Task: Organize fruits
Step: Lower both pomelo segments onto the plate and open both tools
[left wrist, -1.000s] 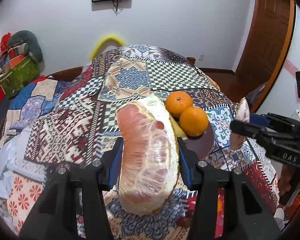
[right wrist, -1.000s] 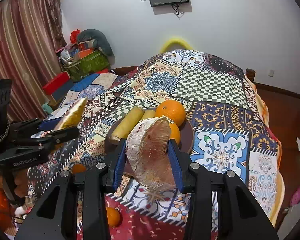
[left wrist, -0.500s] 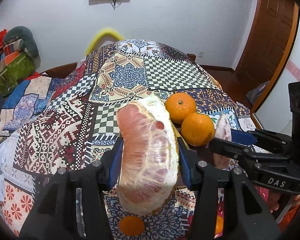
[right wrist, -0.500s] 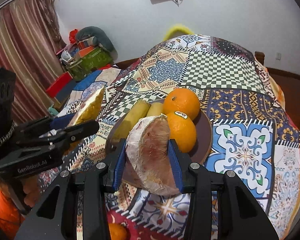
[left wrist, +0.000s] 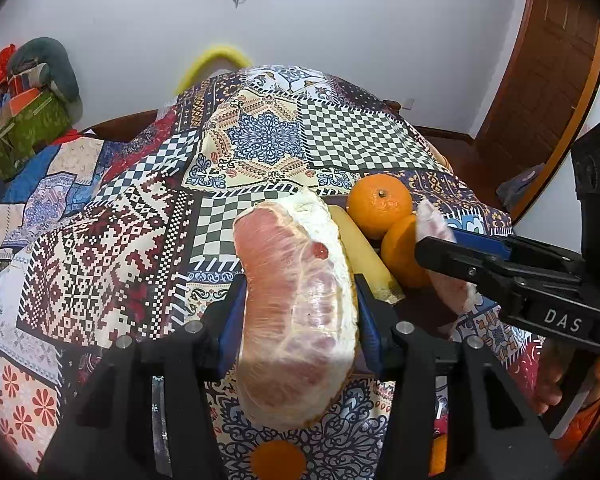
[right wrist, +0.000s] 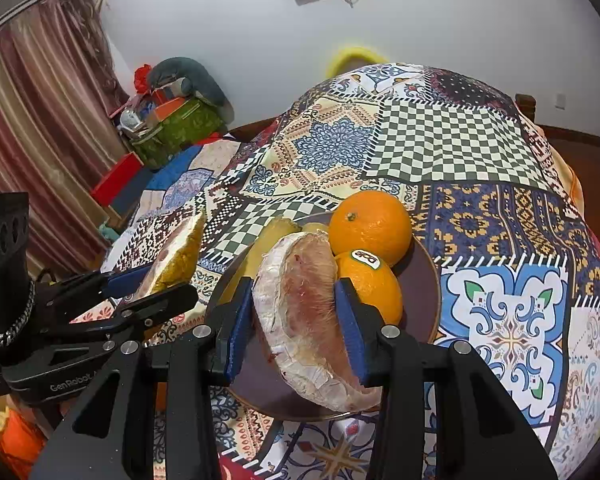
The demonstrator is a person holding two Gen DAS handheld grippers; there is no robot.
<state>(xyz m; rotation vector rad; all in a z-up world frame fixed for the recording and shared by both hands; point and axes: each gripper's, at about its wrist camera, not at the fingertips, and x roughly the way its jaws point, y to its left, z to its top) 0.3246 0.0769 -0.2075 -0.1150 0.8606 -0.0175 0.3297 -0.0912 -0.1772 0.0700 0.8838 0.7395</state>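
Pomelo wedges are held in both grippers. A large plastic-wrapped pomelo wedge (left wrist: 300, 320) is clamped between the blue-padded fingers (left wrist: 230, 320) of the left gripper (left wrist: 298, 322), pink flesh turned up toward the lens; its lower end is cut short by the gripper body, and much of the patterned cloth (left wrist: 112, 264) beyond the fingers is hidden behind it. A smaller pomelo wedge (right wrist: 304, 320) is gripped between the fingers (right wrist: 350, 328) of the right gripper (right wrist: 296, 322), white pith toward the left finger, and is held over the near part of a dark brown plate (right wrist: 424, 280); whether it touches the plate cannot be told.

Just beyond the right gripper's fingers, two oranges (right wrist: 370, 226) are seen on the plate, the nearer one partly covered by the right finger and bearing a small sticker. Two yellow fruits (right wrist: 276, 228) lie beyond the left finger, mostly hidden behind the wedge, so their kind cannot be made out with certainty. The plate's near rim is blocked by the gripper.

In the left wrist view the plate is almost entirely concealed by fruit and by the other gripper. A small orange fruit (left wrist: 278, 460) is glimpsed below the left gripper's fingers, cut off by the gripper frame. Another orange patch at the lower right is too obscured to identify.
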